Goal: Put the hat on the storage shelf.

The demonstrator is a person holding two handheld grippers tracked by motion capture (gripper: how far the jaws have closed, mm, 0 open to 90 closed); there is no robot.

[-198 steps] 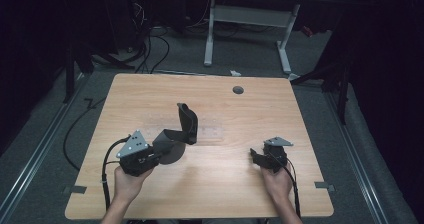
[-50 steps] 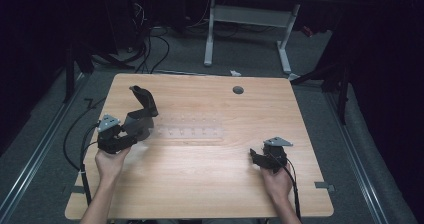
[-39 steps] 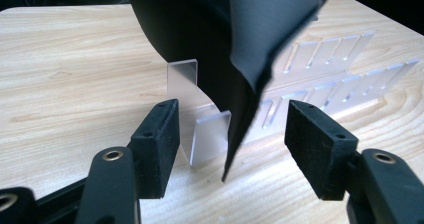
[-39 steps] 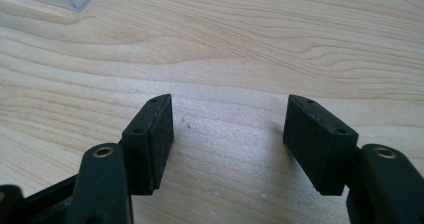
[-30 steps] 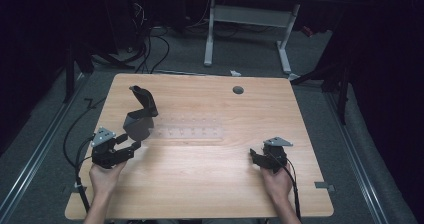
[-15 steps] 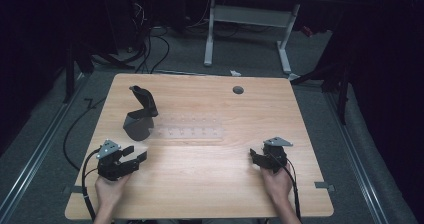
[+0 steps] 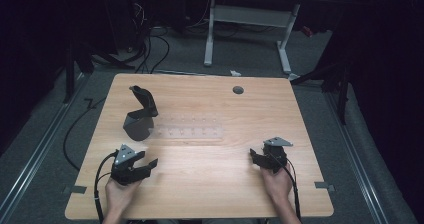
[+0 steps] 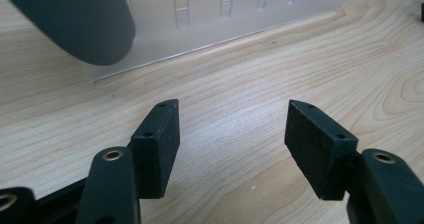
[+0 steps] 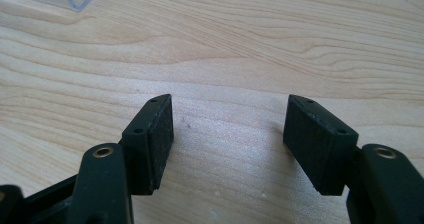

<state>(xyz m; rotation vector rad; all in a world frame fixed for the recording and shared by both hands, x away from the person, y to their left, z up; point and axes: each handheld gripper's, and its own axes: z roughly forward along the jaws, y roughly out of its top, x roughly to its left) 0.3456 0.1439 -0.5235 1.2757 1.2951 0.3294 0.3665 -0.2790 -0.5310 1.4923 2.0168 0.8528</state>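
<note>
On the left side of the wooden table (image 7: 210, 184), near the person, the left gripper (image 7: 146, 165) sits low over the wood in the person's left hand (image 7: 119, 194). Its jaws are apart and nothing is between them; its own view shows only bare wood between the two black pads (image 8: 159, 146). A little farther away stands a dark grey scoop (image 7: 140, 118) with its round cup down by the table and its handle sticking up and back. The scoop touches the left end of a clear plastic rack (image 7: 187, 132), a flat see-through block with a row of small holes, lying across the middle of the table. Far to the right, near the person, the right gripper (image 7: 256, 156) rests in the right hand (image 7: 277, 181). Its jaws are apart too, with only wood between them.
</note>
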